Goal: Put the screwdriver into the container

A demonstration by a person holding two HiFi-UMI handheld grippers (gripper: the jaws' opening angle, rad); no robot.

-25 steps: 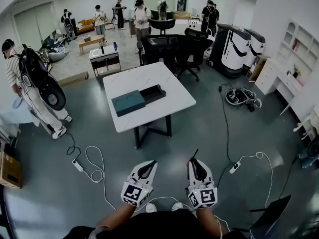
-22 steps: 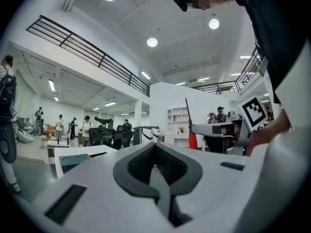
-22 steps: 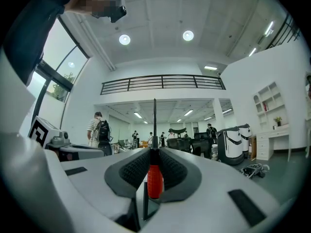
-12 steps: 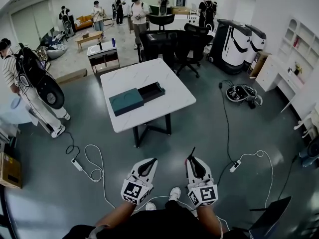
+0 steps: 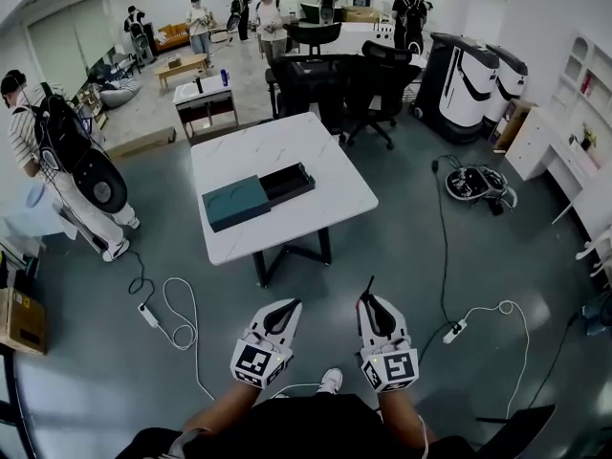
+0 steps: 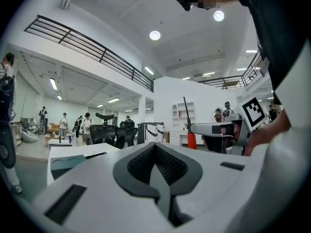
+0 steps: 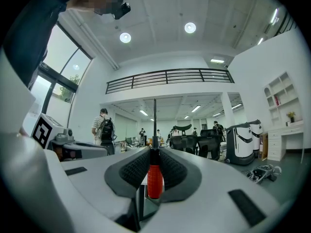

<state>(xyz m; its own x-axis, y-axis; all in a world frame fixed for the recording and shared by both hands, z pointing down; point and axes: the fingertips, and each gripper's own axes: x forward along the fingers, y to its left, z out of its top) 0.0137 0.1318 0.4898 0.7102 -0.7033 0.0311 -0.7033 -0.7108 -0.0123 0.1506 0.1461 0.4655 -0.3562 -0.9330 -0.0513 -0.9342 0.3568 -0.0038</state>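
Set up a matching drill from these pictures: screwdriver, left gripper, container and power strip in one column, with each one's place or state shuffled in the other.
Things:
1. screwdriver
2. left gripper
3. container
4. power strip

Places or states:
A. on the white table
B. shut, nothing between its jaws
C. lying on the floor
D. clamped in the right gripper, shaft pointing forward

Pairs: 1-D, 2-B, 3-A, 4-C

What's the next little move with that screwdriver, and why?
Probably step toward the table: the right gripper grips the screwdriver, but the container, open on the table, lies far ahead, likely out of reach.
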